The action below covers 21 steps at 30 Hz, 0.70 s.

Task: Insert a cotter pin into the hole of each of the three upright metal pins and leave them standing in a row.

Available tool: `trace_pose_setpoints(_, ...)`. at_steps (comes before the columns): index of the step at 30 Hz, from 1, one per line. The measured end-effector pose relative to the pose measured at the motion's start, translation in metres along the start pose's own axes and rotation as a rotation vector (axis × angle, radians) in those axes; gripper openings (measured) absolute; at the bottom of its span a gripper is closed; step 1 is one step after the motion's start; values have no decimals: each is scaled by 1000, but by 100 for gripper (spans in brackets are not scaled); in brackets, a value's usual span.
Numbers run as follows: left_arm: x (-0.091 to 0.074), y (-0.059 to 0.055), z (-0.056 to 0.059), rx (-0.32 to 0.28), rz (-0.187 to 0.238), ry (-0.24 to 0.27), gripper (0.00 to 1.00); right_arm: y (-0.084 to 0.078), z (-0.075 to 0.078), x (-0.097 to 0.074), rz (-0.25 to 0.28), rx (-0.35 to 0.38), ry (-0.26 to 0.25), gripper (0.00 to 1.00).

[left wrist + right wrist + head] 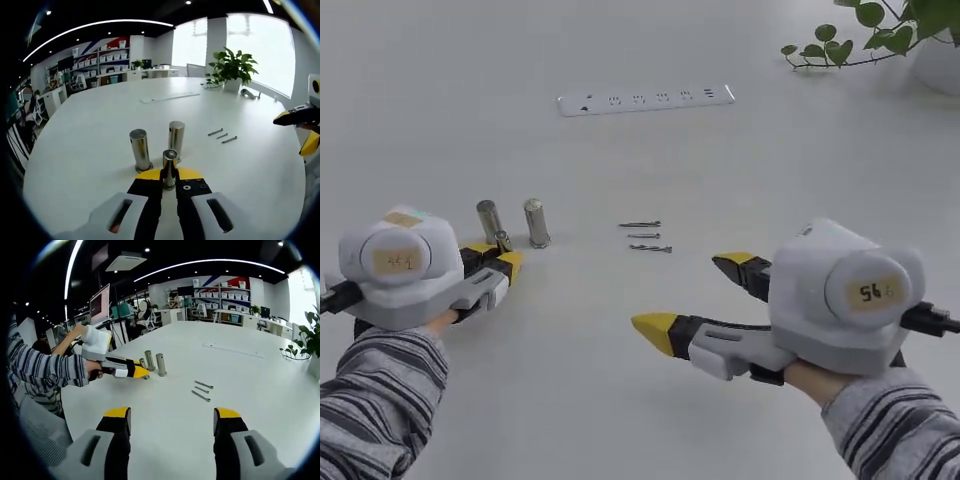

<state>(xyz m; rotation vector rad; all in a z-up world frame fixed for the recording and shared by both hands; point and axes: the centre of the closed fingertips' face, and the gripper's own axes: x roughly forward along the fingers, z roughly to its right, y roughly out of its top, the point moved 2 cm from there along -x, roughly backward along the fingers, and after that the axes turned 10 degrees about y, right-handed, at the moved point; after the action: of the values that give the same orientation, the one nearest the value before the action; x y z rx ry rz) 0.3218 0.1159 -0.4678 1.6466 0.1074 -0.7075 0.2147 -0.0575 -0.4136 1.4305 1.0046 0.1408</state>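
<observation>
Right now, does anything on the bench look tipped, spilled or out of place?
Nothing stands out. Two metal pins stand upright and free; the third metal pin stands upright, clamped in the left hand-held gripper. Three cotter pins lie side by side on the table, none inserted yet. The right hand-held gripper is open, empty.

- right gripper (pixel 695 297): the round sticker (pixel 877 292) on its housing is showing "56"; whatever is trailing it is blurring out.
- left gripper (pixel 505 262): the tan label (pixel 397 261) on its housing is carrying marks, but they are smearing too much to read.
- power strip (pixel 645 99): its markings are coming through too small to read.
</observation>
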Motion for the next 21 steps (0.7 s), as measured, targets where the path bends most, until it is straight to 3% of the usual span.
trace_pose_setpoints(8,-4,-1,6,-5,-12,49,5,0,-3,-1,-1,3,-7,64)
trace_pose_setpoints(16,-9,-3,27,-13,-15,53,5,-2,-5,-4,-4,5,-8,63)
trace_pose_setpoints(21,-9,-3,35,-20,-17,55,5,-4,-5,-6,-4,5,-9,63)
